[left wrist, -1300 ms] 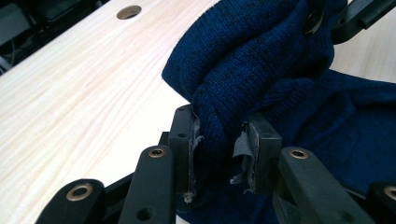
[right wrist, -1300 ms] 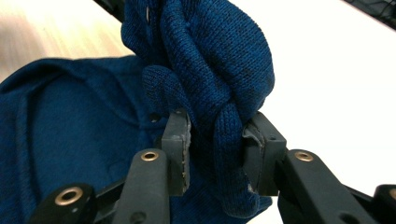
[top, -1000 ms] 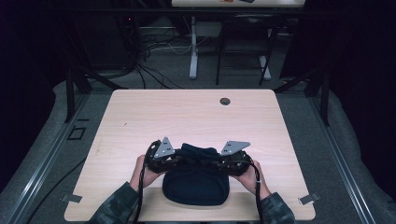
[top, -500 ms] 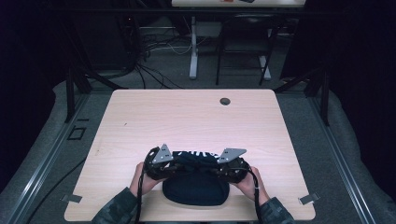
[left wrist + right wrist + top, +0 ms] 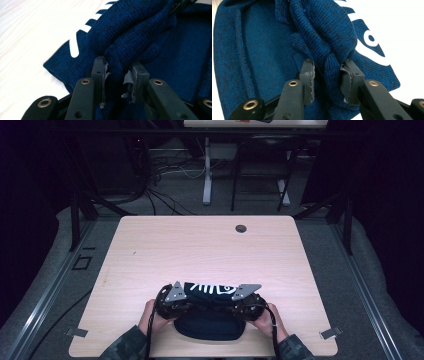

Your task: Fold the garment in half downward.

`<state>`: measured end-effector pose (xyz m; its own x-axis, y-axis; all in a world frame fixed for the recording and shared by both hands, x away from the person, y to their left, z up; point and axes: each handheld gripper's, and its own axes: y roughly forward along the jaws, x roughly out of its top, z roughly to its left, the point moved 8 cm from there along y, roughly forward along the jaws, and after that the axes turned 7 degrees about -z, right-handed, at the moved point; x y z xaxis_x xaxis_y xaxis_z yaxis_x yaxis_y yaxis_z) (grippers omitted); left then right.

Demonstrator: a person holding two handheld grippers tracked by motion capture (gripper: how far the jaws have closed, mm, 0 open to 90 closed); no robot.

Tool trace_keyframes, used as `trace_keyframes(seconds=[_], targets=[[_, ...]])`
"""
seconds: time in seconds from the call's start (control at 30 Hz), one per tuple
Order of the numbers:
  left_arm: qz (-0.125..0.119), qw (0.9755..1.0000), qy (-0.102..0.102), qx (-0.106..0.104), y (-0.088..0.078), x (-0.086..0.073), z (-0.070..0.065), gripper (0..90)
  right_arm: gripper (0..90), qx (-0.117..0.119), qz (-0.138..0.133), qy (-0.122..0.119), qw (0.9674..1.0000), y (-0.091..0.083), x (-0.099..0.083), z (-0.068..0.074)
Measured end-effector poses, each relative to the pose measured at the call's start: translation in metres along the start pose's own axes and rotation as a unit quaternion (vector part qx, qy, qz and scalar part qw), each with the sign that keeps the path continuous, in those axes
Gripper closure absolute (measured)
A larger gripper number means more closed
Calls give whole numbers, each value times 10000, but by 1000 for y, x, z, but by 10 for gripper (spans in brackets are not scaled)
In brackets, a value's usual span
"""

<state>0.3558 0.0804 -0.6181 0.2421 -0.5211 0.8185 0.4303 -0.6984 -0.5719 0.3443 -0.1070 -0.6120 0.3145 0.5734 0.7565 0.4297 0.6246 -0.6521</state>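
Two tools, left tool [image 5: 192, 301] and right tool [image 5: 231, 306], we clench on the navy knit garment's [image 5: 210, 327] bunched fold, stretched crosswise between them above the desk [image 5: 200, 250].

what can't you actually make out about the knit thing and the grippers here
- High view: the middle of the dark blue knit garment is hidden by both grippers and the hands; its white pattern shows only in part.
- Left gripper view: the left gripper pinches a bunched fold that hides its pad faces; the garment runs off the frame edges.
- Right gripper view: the right gripper likewise; the white pattern is cut off at the right.
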Motion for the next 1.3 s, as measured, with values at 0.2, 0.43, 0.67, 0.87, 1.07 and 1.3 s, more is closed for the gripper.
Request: trace_keyframes(seconds=[0.2,0.43,0.67,0.87,1.07,1.3], targets=[[84,9999,-86,-95,2,-4,0,669,664,-79,22,-98,9999,4,-7,3],[20,9985,-524,-164,-8,7,6,415,667,-128,-39,-90,9999,5,-9,4],[-523,9950,-799,-296,-36,32,10,381,650,-47,-119,71,9999,5,-9,2],[-868,9927,-832,-80,-52,49,22,378,429,66,63,58,9999,-3,-4,4],[-525,9957,-768,44,-32,38,21,377,357,372,-64,340,9987,-19,3,5],[-314,9974,-643,65,-22,32,13,359,400,133,-947,786,9923,-40,27,-3]])
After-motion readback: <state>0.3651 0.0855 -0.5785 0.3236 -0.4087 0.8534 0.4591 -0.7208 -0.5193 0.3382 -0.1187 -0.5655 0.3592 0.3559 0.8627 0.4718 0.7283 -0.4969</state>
